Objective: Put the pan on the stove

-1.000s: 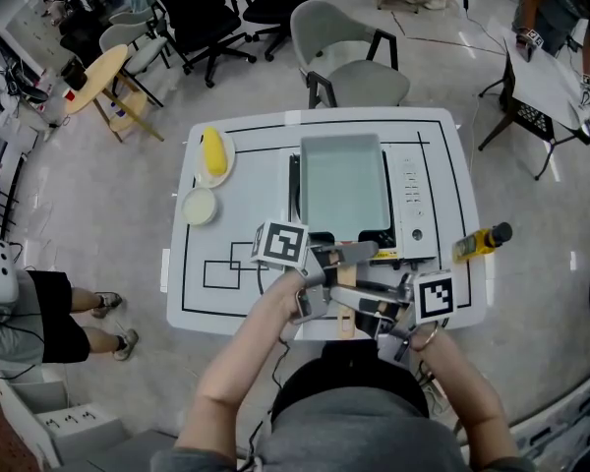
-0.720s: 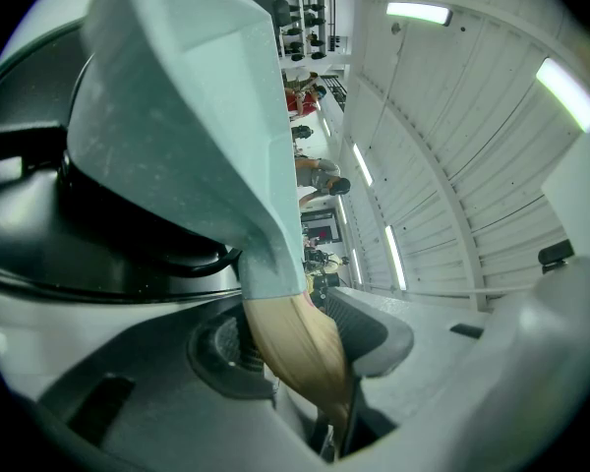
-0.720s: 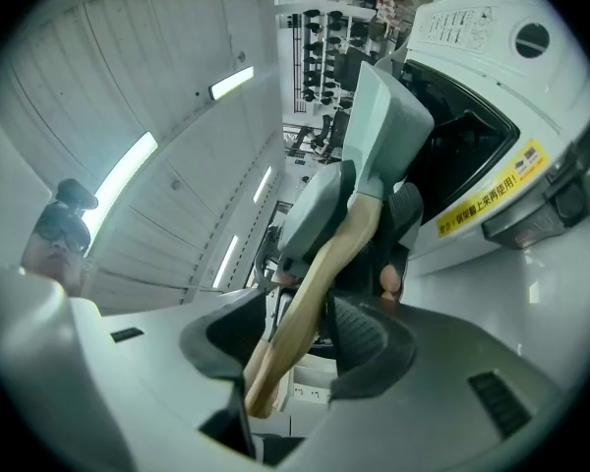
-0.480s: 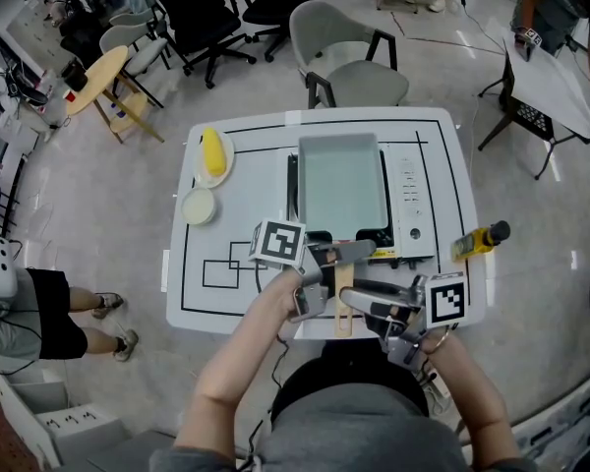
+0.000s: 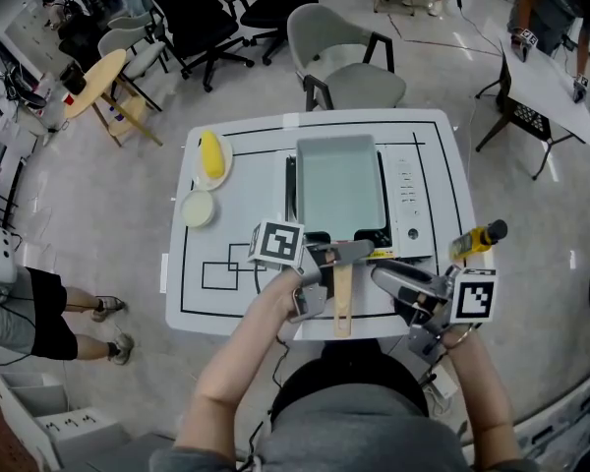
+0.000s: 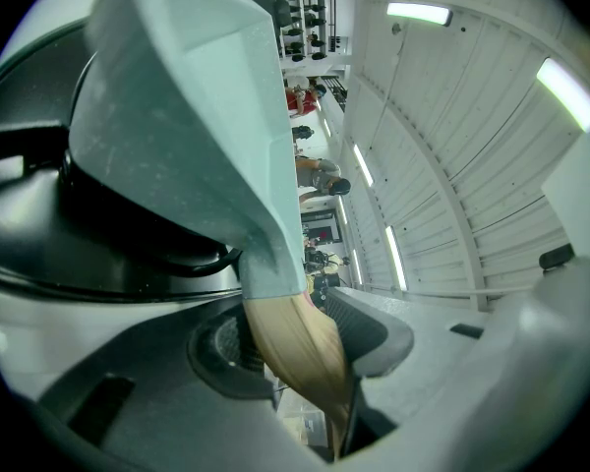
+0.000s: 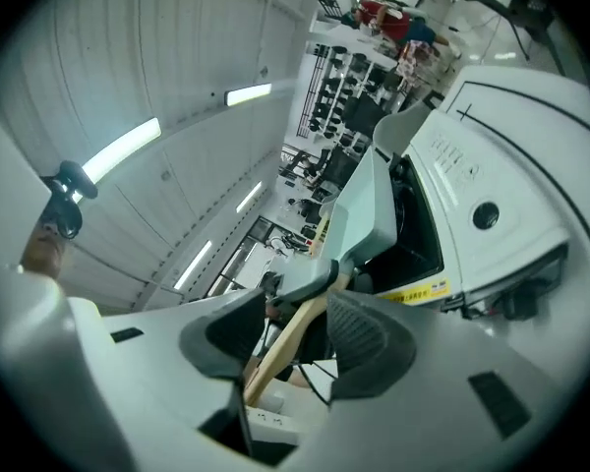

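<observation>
The stove [image 5: 409, 197] sits on the counter [image 5: 256, 180], a bit right of the middle. The pan [image 5: 339, 185] lies on the left part of the stove, and a knob [image 5: 414, 233] is on the stove's right part, at the near end. The pan's handle [image 5: 342, 303] sticks out toward the near edge of the counter. At the far left of the counter is a plate [image 5: 228, 150] with a corn cob [image 5: 211, 152] on it. A small bowl [image 5: 198, 207] sits just on the near side of the plate. A bottle [image 5: 477, 239] lies at the counter's right edge, right of the stove. A chair [image 5: 346, 67] stands on the floor [image 5: 108, 234] beyond the counter's far side.
</observation>
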{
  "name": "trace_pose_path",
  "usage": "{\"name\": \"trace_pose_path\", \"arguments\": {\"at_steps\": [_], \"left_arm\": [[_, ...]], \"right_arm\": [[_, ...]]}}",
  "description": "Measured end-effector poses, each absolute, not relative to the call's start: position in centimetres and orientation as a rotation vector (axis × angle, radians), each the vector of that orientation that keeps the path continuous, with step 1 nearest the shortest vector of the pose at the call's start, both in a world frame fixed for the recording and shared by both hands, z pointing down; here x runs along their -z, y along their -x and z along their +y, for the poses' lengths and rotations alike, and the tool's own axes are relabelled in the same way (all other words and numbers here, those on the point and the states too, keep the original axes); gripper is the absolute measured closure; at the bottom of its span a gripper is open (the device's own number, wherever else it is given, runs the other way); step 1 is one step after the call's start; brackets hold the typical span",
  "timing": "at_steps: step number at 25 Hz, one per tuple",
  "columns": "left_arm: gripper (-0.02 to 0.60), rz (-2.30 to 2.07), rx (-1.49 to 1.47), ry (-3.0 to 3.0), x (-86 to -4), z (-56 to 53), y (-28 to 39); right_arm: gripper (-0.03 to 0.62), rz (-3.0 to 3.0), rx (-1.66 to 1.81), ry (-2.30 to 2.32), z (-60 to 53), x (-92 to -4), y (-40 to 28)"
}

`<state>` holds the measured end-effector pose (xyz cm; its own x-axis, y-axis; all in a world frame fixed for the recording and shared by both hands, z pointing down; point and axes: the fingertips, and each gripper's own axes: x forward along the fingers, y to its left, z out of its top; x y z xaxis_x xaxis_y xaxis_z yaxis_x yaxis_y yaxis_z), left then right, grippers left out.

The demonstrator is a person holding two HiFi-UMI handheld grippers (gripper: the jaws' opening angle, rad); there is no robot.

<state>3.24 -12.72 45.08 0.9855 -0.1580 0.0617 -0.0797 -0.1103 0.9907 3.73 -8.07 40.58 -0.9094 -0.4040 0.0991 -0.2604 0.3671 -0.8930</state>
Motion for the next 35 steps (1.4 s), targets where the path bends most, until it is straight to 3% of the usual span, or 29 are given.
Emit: {"name": "trace_pose_path", "arguments": {"at_steps": [16,20,25,35], "left_arm": [[0.417,-0.179,0.065,-1.679,-45.3,-12.9,-3.2],[0.417,-0.178,0.064,-1.68,-45.3,-12.9,-3.2],[0.417,-0.181,0.055,-1.678,-45.5,-12.8,-3.3],[0.417,-0.176,0.055,-1.669,-45.3,-12.8,-3.3]], "right_arm": [[0.473,2.739,0.823,1.248,-13.1,-35.4,-8.5],[0.534,2.764,0.671,1.374,-13.6,-35.1,-8.9],[0.589,2.756,0.539,1.502,-13.7,-34.9,-9.6],[0.591,2.744,0.547,1.519,-13.4,-34.9,-9.8]]}}
